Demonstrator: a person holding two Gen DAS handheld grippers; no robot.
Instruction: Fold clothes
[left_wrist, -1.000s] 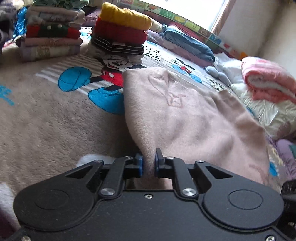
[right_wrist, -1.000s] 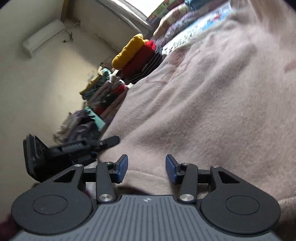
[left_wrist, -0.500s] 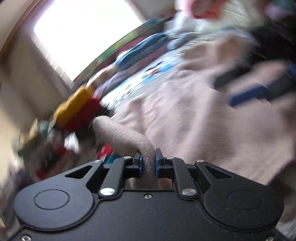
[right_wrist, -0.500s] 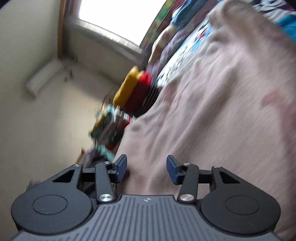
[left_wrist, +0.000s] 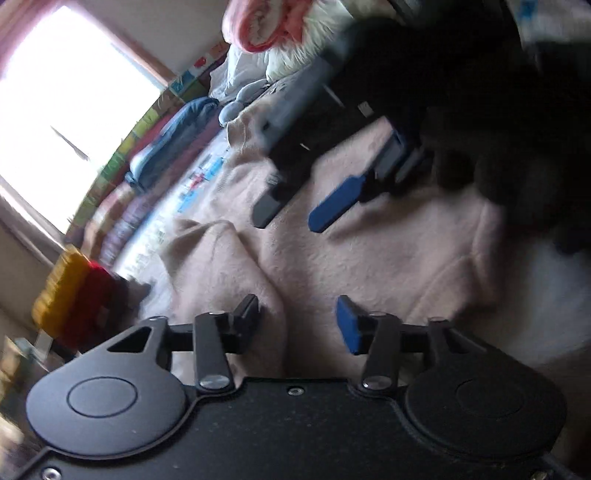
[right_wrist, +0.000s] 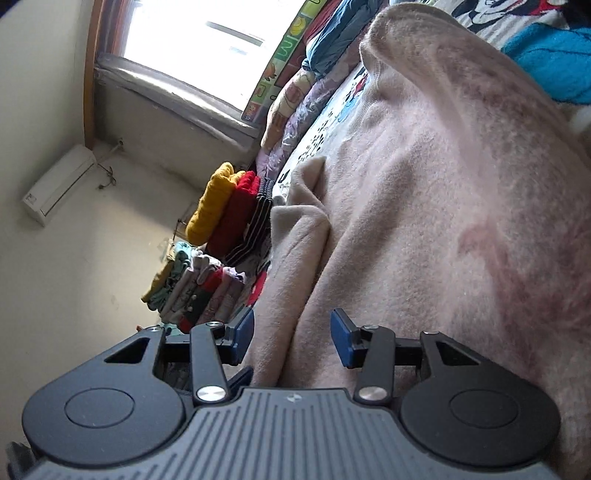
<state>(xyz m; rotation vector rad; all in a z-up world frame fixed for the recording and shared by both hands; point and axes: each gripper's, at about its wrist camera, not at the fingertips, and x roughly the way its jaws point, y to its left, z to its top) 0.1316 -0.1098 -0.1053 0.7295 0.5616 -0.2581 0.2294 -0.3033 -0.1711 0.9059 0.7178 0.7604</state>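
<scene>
A pale pink fleece garment (left_wrist: 369, 251) lies spread on the bed. Its folded-over sleeve (left_wrist: 229, 266) runs toward my left gripper (left_wrist: 297, 321). The left jaws are opening, with the sleeve's end lying loose between them and the blue pads (left_wrist: 347, 325) off the cloth. In the right wrist view the same garment (right_wrist: 443, 192) fills the right side, and the sleeve fold (right_wrist: 295, 251) passes between the fingers of my right gripper (right_wrist: 291, 332). That gripper is open and its pads do not press the cloth. It also appears in the left wrist view as the right gripper (left_wrist: 299, 212), hovering over the garment.
A stack of folded clothes topped by yellow and red pieces (right_wrist: 221, 210) stands at the bed's far side, with a second stack (right_wrist: 195, 291) beside it. A blue jacket (left_wrist: 173, 136) and a pink-and-white blanket (left_wrist: 266, 26) lie near the window. The cartoon-print bed cover (right_wrist: 535, 51) shows beyond the garment.
My left gripper carried the pinched sleeve across over the garment while rolling, then let it go and its jaws came apart. My right gripper shifted a little and stayed open.
</scene>
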